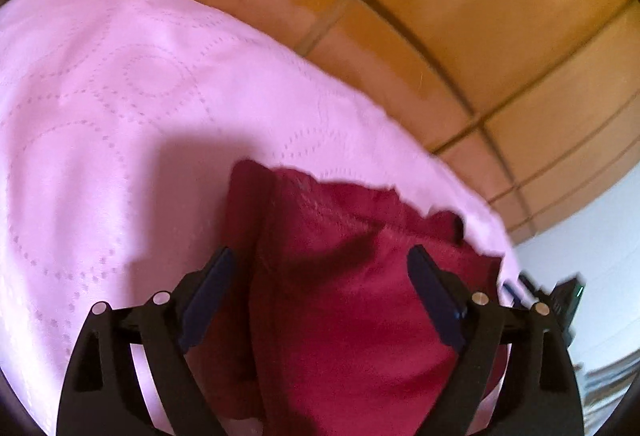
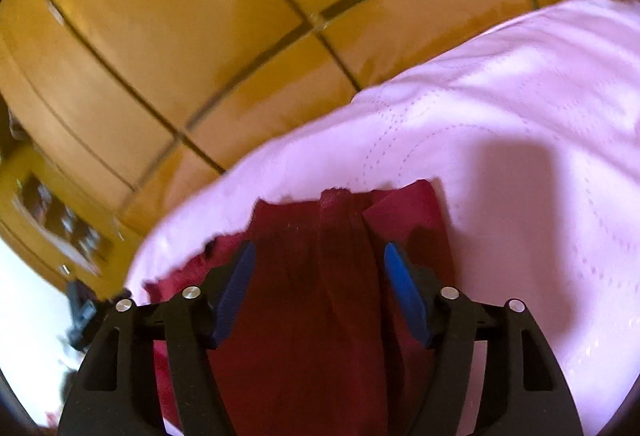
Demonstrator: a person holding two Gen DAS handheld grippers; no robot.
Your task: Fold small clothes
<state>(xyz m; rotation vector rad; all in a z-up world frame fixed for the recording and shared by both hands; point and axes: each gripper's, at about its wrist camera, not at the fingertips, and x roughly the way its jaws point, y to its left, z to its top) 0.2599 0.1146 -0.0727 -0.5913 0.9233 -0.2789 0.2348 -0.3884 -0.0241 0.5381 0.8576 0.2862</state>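
While both grippers hover over it with jaws spread wide and nothing between them, the garment (image 1: 352, 296) lies on the quilt (image 1: 120, 115), a dark red piece already bunched into lengthwise folds near the quilt's edge, beyond which the tiled floor (image 1: 480, 15) shows. The left gripper (image 1: 320, 276) and the right gripper (image 2: 318, 276) each straddle a ridge of the cloth. It looks soft, light and limp, a knit that should drape and slump rather than hold a crease, so a pinch through one layer may drag the rest. The likely best hold is at its far hem (image 2: 340, 195), one corner per gripper, gripping shallow to avoid catching the quilt beneath.
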